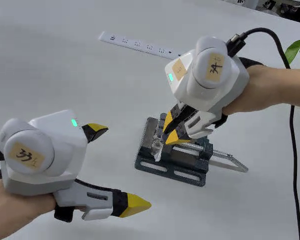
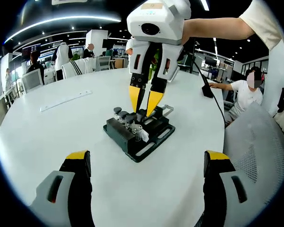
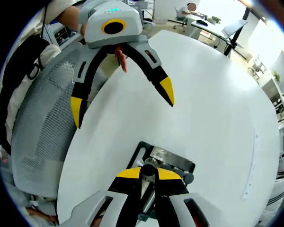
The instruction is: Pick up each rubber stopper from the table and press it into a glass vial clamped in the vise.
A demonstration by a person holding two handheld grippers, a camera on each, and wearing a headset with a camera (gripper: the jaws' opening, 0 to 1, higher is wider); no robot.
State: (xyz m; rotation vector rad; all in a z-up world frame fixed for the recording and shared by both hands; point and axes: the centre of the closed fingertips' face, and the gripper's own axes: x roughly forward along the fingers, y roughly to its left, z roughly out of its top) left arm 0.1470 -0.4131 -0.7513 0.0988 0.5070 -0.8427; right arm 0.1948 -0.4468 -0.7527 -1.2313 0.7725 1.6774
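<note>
Head view: right gripper over vise, jaws pinching rubber stopper; left gripper spread, well apart. Step, likely: seating. Next: firm, straight downward push.

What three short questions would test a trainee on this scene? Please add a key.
1. True or false: the left gripper is open.
2. Which one is over the vise? A: the left gripper. B: the right gripper.
3. Fill in: the vise stands on a white ____.
Key: 1 true; 2 B; 3 table.
</note>
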